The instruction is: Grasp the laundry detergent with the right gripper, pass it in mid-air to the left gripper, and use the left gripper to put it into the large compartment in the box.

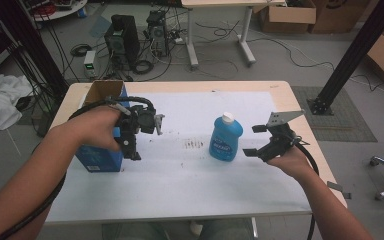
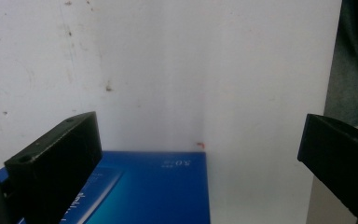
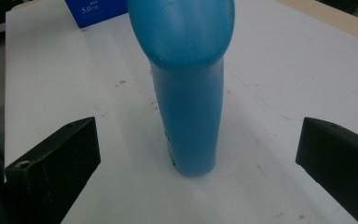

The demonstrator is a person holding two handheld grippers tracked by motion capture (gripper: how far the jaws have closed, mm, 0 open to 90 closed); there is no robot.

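A blue bottle (image 1: pixel 226 138) with a white cap stands upright on the white sheet (image 1: pixel 180 185), right of the table's middle. My right gripper (image 1: pixel 254 140) is just to its right, open, with the jaws apart from the bottle. In the right gripper view the bottle (image 3: pixel 186 93) stands between and beyond the jaws of that gripper (image 3: pixel 198 135). A blue box (image 1: pixel 100 155) with an open cardboard top stands at the table's left. My left gripper (image 1: pixel 142 140) hovers open at the box's right side. The left gripper view looks down past its wide jaws (image 2: pixel 199 128) at the box (image 2: pixel 149 191).
The wooden table edge (image 1: pixel 180 86) frames the sheet. Brown specks (image 1: pixel 195 145) mark the sheet left of the bottle. On the floor behind are computer towers (image 1: pixel 122 40), cables and cardboard boxes (image 1: pixel 287 15). A black post (image 1: pixel 352 55) rises at the right.
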